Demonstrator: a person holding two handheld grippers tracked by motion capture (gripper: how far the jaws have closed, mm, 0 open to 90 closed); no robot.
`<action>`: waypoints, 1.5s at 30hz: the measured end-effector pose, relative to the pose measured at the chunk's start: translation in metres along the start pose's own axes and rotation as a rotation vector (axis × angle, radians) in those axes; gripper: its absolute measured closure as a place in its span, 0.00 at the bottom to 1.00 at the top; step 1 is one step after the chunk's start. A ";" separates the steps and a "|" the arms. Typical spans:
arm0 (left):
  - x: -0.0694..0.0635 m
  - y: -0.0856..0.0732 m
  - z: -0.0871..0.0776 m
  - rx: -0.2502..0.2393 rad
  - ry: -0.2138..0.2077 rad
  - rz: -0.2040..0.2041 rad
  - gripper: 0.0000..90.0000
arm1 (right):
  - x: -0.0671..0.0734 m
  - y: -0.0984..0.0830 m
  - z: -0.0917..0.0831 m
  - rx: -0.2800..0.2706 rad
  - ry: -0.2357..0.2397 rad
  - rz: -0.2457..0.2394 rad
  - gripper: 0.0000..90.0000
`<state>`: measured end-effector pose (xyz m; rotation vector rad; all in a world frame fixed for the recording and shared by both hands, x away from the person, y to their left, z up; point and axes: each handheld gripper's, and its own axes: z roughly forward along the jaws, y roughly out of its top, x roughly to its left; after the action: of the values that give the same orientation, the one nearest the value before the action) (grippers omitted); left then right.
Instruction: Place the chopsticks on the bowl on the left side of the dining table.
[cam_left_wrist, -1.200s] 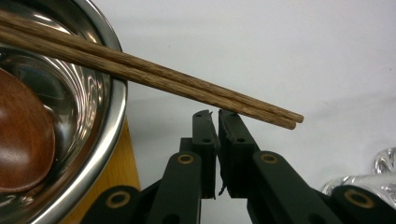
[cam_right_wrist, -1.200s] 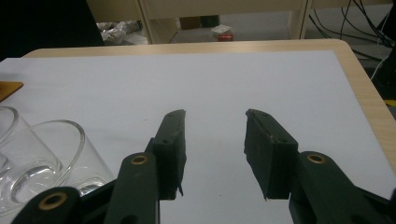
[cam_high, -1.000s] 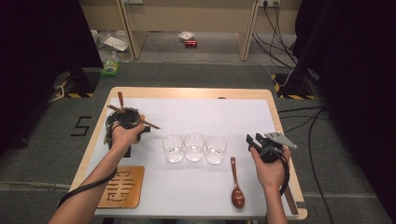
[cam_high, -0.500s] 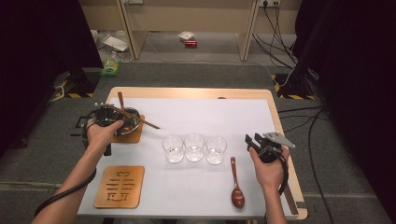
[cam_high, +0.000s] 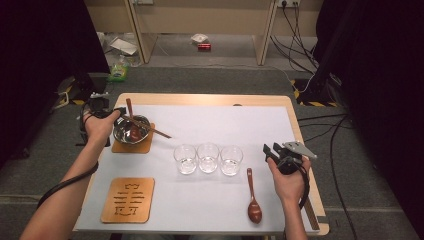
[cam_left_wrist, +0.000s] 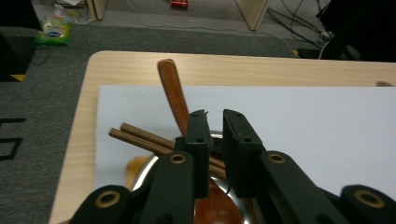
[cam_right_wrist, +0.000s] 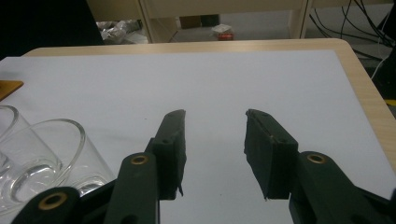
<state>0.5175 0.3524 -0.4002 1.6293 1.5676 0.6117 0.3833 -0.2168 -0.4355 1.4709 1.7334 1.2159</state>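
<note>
Right claw (cam_right_wrist: 215, 114) is parked at the near right of the worktop (cam_high: 310, 125), jaws wide apart and empty, beside a wooden spoon (cam_high: 254, 200). Further up on the left, the left claw (cam_left_wrist: 215, 116) hangs over the steel bowl (cam_high: 131, 131) with only a narrow gap; its jaws have just been easing apart and nothing's pinched between them. That bowl sits on a wooden coaster (cam_high: 132, 147) with a spoon and chopsticks (cam_high: 155, 131) in it, so I'd guess it's light, stiff and slippery: pinch the thin rim and keep it level.

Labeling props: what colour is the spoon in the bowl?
Reddish-brown wood spoon; clearest in the left gripper view.
</note>
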 end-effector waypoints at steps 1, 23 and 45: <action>0.002 0.001 0.003 0.006 0.005 0.002 0.92 | 0.000 0.000 0.000 0.004 0.000 0.002 0.65; 0.022 0.006 0.055 0.105 0.074 0.066 0.99 | 0.001 -0.003 0.004 0.016 0.010 -0.001 0.65; 0.026 0.003 0.064 0.186 0.126 0.097 0.99 | 0.000 -0.006 0.005 0.033 0.007 -0.003 0.65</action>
<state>0.5726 0.3646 -0.4396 1.8441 1.6861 0.6465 0.3851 -0.2151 -0.4426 1.4842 1.7674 1.1980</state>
